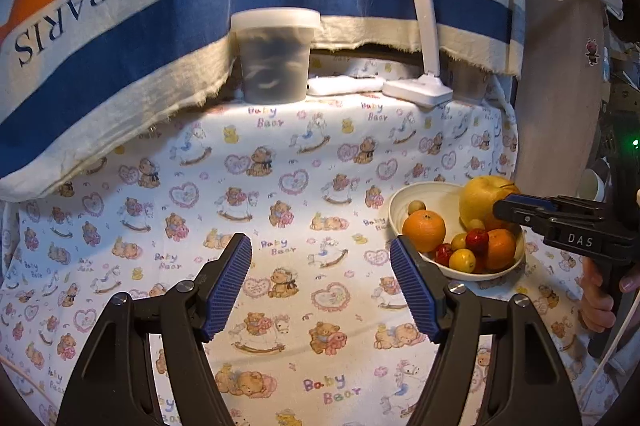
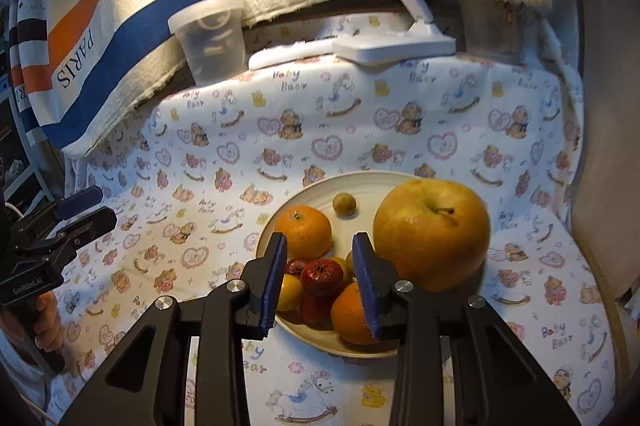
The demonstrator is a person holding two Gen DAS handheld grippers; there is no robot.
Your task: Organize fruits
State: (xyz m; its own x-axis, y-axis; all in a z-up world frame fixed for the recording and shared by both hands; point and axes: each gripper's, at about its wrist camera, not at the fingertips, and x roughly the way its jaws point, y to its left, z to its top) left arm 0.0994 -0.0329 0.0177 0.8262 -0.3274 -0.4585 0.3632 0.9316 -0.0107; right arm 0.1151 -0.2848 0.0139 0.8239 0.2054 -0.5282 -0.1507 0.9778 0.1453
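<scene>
Directly ahead of the right gripper [image 2: 320, 246] sits a white bowl [image 2: 316, 340] of fruit on the bear-print cloth [image 2: 360, 130]. Its jaws stand a little apart and grip nothing; a small red fruit [image 2: 322, 276] shows in the gap between the blue pads, which do not press on it. In the left wrist view this gripper reaches over the bowl's far rim beside the big yellow apple [image 1: 482, 200].

The left gripper [image 1: 320, 254] hovers over bare cloth with its jaws wide and empty, the bowl just beyond its right finger.

Counted in the bowl: one large yellow apple [image 2: 432, 232], two oranges (one at the near left [image 2: 304, 232], one at the front [image 2: 352, 314]), one small brownish round fruit [image 2: 344, 204] lying alone near the back, at least two small red fruits and at least two small yellow ones [image 2: 290, 292]; the pile hides whether there are more.

At the back of the table stand one lidded translucent tub [image 1: 276, 56] and one white lamp base [image 1: 418, 90].
</scene>
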